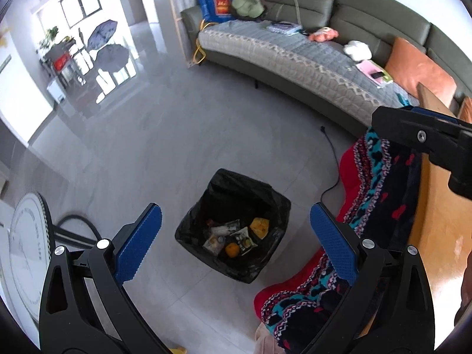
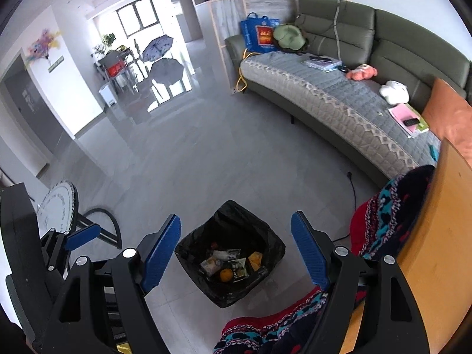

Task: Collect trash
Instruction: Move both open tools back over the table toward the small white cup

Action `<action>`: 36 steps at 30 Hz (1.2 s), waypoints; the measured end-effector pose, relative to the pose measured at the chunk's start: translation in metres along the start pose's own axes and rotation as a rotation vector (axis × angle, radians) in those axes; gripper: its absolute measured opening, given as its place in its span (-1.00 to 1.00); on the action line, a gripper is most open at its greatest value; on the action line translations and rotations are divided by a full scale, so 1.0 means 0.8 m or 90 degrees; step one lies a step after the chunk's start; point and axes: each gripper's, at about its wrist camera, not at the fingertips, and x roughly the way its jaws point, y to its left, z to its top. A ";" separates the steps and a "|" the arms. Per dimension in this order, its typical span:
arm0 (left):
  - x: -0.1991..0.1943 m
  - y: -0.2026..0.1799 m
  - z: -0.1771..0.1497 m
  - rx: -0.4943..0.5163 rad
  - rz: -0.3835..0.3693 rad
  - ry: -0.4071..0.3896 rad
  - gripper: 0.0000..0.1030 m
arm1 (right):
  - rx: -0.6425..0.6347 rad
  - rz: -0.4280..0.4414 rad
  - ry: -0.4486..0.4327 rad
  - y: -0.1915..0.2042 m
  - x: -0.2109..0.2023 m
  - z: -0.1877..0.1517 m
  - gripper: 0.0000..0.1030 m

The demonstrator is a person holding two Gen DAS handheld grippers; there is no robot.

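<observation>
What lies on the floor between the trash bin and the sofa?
Bare grey tile from the trash bin to the sofa; only a black cable off to the side. Both wrist views show it.

This is a home, a living room by the look of it. A long olive-green sofa [image 2: 368, 38] runs along the wall under a quilted grey cover [image 2: 324, 94], strewn with 2 soft toys, an orange cushion [image 2: 451, 118] and a blue shopping bag [image 2: 256, 37]. Pale floor tiles [image 2: 183, 153] gleam toward a bright window, where 2 open umbrellas [image 2: 162, 59] sit by potted plants. A bin lined with a black bag [image 2: 230, 253] stands on the floor beside a patterned red blanket [image 2: 380, 221].
</observation>
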 end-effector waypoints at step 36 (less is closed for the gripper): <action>-0.136 -0.517 -0.155 0.468 -0.348 -0.021 0.89 | 0.385 -0.325 -0.094 -0.370 -0.351 -0.351 0.51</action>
